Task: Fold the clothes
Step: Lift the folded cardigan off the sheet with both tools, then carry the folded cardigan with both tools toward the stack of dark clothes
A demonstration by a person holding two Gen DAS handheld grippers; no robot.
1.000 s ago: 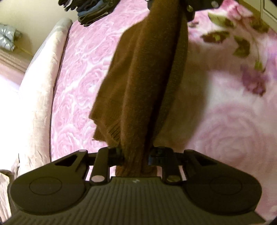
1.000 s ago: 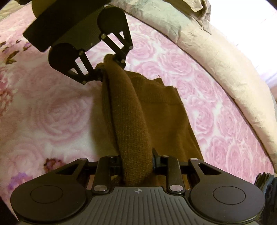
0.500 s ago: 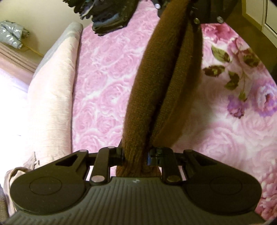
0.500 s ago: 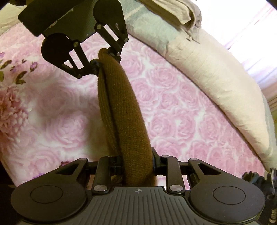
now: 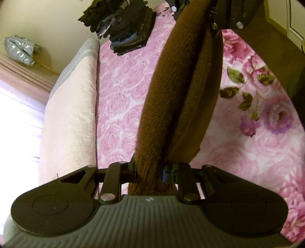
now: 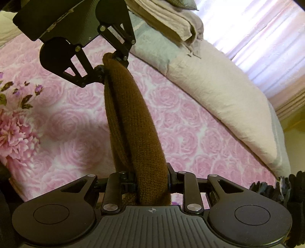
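A brown knitted garment [image 5: 177, 91] is stretched between my two grippers, above a bed with a pink rose blanket [image 5: 118, 99]. My left gripper [image 5: 149, 170] is shut on one end of it. My right gripper [image 6: 151, 181] is shut on the other end [image 6: 141, 133]. In the right wrist view the left gripper [image 6: 109, 65] shows at the top, clamped on the far end. In the left wrist view the right gripper [image 5: 198, 13] shows at the top edge. The garment hangs doubled between them, clear of the blanket.
A stack of folded dark clothes [image 5: 125, 32] lies at the far end of the bed, its edge also in the right wrist view [image 6: 282, 190]. A pale bolster pillow [image 5: 72, 114] runs along the bed's side by the curtained window [image 6: 266, 32].
Both grippers have risen and drawn the garment taut. Its hanging folds, which lay spread on the blanket a second ago, are lifted off into a narrow roll.
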